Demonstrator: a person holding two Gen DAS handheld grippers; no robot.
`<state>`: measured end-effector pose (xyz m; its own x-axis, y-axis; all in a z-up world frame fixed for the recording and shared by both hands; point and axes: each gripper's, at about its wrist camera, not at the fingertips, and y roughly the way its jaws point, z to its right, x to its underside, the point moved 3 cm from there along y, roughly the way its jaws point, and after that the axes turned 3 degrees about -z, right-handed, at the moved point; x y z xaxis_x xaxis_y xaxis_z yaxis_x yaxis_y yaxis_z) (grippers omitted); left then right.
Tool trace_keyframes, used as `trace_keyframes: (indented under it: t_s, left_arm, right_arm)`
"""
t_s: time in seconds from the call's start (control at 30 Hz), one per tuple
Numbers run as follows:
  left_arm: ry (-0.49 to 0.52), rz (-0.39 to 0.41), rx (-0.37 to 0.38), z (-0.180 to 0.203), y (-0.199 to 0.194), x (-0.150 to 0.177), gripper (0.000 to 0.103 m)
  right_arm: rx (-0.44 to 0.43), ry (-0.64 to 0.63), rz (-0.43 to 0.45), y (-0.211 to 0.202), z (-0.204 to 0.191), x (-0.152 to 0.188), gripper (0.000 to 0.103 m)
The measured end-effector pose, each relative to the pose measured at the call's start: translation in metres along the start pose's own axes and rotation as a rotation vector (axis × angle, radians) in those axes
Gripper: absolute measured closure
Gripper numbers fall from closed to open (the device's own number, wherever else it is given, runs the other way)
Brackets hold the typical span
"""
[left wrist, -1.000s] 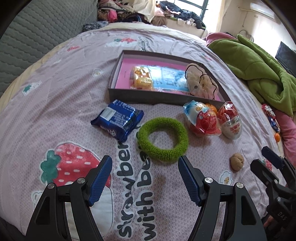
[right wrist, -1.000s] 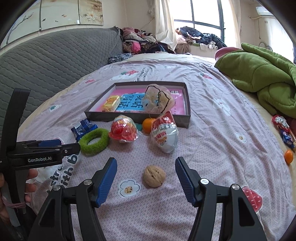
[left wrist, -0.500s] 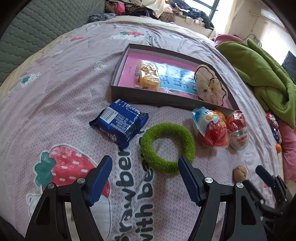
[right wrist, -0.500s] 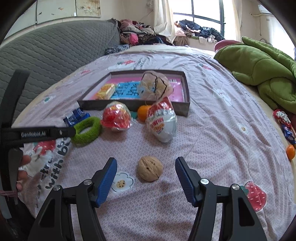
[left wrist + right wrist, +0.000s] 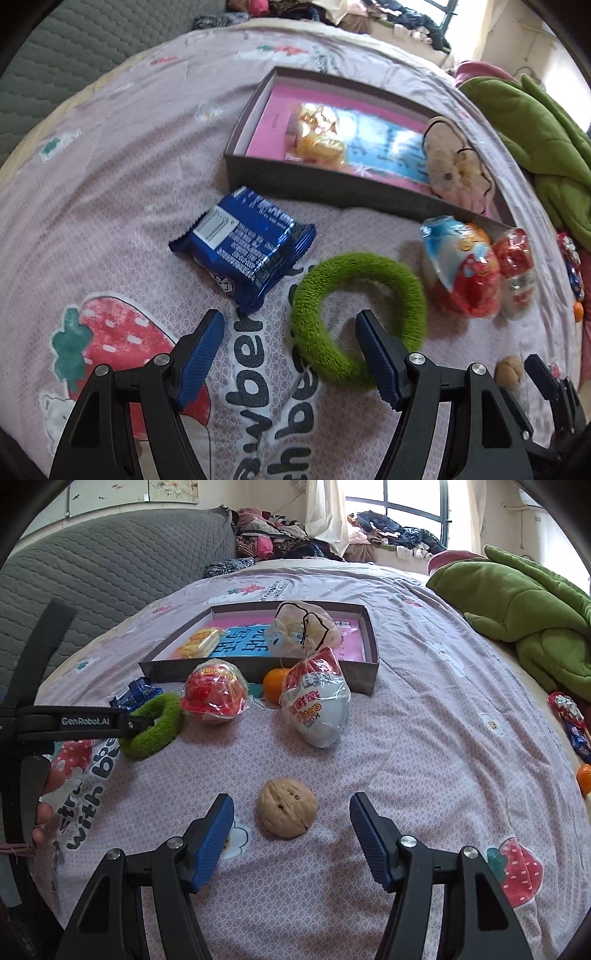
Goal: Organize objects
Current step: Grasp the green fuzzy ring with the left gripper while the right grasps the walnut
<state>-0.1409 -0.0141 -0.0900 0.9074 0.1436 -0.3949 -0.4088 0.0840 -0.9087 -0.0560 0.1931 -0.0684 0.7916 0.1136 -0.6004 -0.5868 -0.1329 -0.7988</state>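
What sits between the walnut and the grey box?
In the right wrist view, the white wrapped egg toy lies between the walnut and the grey box.

Orange half hidden behind eggs; box print blurred — unreadable.

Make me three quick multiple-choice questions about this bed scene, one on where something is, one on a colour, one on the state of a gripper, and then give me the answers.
1. Where is the walnut?
A. inside the box
B. on the bedspread ahead of the right gripper
C. on the green blanket

2. What colour is the fuzzy ring?
A. green
B. blue
C. red

3. What state is the right gripper in?
A. shut on the walnut
B. shut on nothing
C. open, holding nothing

Answers: 1 B, the walnut lies on the bedspread just beyond the open fingers, outside the box. 2 A, its pile is plainly green. 3 C, the fingers stand wide apart, clear of the walnut.
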Motion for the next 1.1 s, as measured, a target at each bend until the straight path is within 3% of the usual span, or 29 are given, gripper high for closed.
trace_keyframes:
  t_s: [0.2,0.3,0.37,0.47,0.53,0.7,1.1]
  left_arm:
    - [-0.001,0.012,-0.01,0.0,0.003,0.001,0.028]
    - [0.013,0.018,-0.012,0.001,0.003,0.004,0.03]
    - [0.019,0.021,-0.004,0.001,0.002,0.005,0.033]
    - [0.026,0.028,0.007,0.001,0.0,0.004,0.046]
    - [0.035,0.033,0.009,0.002,-0.002,0.005,0.063]
    - [0.061,0.031,0.036,0.006,-0.005,0.009,0.086]
    - [0.089,0.022,0.099,0.004,-0.019,0.027,0.089]
  right_arm:
    - [0.013,-0.006,-0.012,0.007,0.0,0.001,0.039]
    - [0.02,-0.018,-0.022,0.01,-0.003,0.002,0.044]
    - [0.015,-0.02,-0.021,0.01,-0.003,0.002,0.056]
    - [-0.003,-0.025,-0.031,0.011,-0.005,0.003,0.064]
    - [-0.01,-0.03,-0.036,0.012,-0.006,0.004,0.067]
    - [-0.03,-0.023,-0.039,0.012,-0.006,0.004,0.069]
    - [-0.107,-0.018,-0.039,0.007,-0.01,0.004,0.069]
